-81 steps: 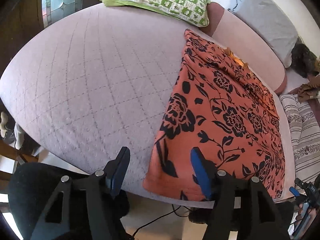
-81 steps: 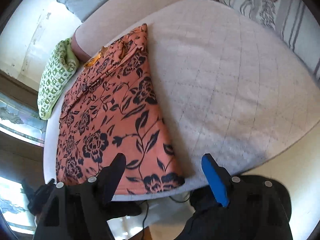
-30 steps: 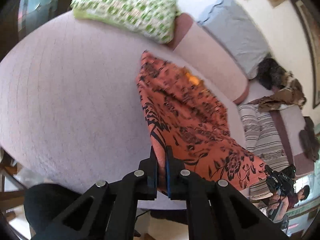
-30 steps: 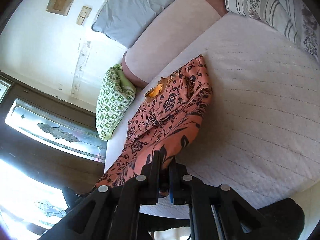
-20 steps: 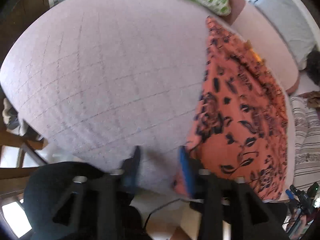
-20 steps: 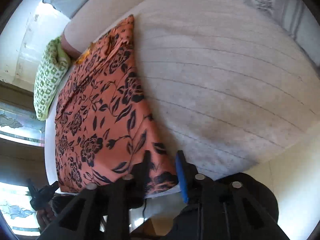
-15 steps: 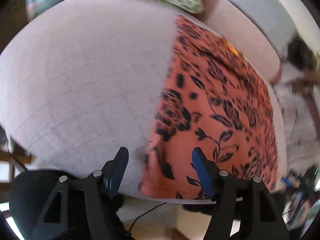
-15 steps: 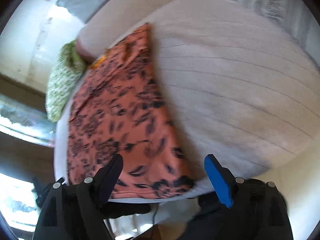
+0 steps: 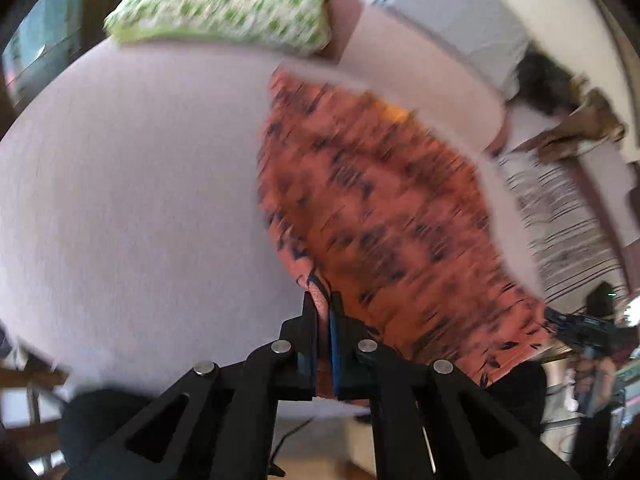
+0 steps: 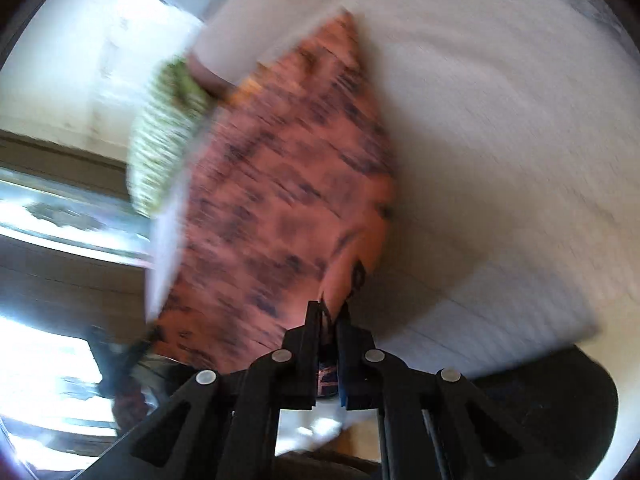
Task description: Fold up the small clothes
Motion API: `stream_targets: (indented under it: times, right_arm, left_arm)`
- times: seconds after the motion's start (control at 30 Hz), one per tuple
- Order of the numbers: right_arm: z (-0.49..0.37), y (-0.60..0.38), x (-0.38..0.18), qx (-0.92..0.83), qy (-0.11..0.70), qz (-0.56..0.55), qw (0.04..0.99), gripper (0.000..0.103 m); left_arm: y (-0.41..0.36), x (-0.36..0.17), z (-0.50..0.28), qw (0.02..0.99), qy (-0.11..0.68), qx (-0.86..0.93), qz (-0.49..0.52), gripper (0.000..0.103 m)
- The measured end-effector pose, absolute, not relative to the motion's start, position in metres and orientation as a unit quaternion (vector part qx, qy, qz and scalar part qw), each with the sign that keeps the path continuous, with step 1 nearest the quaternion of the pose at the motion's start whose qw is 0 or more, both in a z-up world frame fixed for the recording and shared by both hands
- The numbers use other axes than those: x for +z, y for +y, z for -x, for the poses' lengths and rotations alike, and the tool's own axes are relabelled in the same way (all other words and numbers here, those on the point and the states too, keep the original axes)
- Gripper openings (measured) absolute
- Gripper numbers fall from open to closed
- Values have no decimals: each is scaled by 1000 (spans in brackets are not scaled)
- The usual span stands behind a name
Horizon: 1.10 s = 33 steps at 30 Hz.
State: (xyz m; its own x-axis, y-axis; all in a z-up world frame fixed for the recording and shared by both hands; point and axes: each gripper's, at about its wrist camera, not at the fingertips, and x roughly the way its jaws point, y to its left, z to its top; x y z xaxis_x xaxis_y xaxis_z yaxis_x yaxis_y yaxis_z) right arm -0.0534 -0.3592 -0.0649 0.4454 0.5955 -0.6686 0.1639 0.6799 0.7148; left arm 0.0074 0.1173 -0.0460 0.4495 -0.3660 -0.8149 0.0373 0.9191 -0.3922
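Left tongs (image 9: 323, 308) pinch the orange floral cloth (image 9: 372, 208) – corner lifted off the mattress (image 9: 132, 200)

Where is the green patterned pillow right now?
In the left wrist view the pillow sits at the bed's far edge, beyond the orange cloth.

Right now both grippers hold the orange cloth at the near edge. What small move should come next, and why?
Probably lift both near corners and carry them toward the far end: the left gripper and right gripper are shut on the orange cloth, which lies lengthwise, unfolded, on the bed.
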Motion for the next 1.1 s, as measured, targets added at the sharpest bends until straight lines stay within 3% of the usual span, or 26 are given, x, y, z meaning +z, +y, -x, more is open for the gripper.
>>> stream_targets:
  times: [0.23, 0.37, 0.43, 0.47, 0.5, 0.57, 0.7, 0.77, 0.83, 0.9, 1.1]
  right_arm:
    - [-82, -383, 13, 190, 394, -414, 798, 6]
    - [-200, -407, -6, 131, 366, -439, 810, 6]
    - [-235, -414, -35, 73, 392, -419, 816, 9]
    - [-235, -412, -49, 45, 404, -413, 815, 20]
    - [-225, -402, -56, 62, 402, -393, 824, 43]
    - [-191, -369, -58, 108, 434, -303, 841, 74]
    - [-106, -292, -46, 167, 456, -88, 870, 74]
    - [-70, -251, -41, 193, 440, 15, 877, 74]
    - [-43, -204, -45, 219, 422, 154, 866, 74]
    - [-29, -181, -60, 234, 410, 264, 841, 74]
    - [-47, -150, -89, 312, 407, 379, 771, 71]
  left_arm:
    - [121, 18, -166, 864, 444, -138, 193, 5]
    - [132, -24, -277, 864, 439, -95, 228, 6]
    - [129, -74, -328, 841, 485, -61, 232, 13]
    - [127, -91, -334, 834, 498, -45, 233, 13]
    - [126, -102, -331, 829, 502, -56, 239, 13]
    - [118, -111, -319, 835, 505, -73, 208, 13]
    - [116, -102, -288, 850, 488, -87, 176, 14]
    - [118, -88, -264, 860, 472, -93, 171, 22]
    - [121, -81, -249, 860, 470, -98, 174, 41]
    - [126, -76, -221, 859, 468, -106, 179, 47]
    - [146, -88, -163, 847, 492, -98, 175, 47]
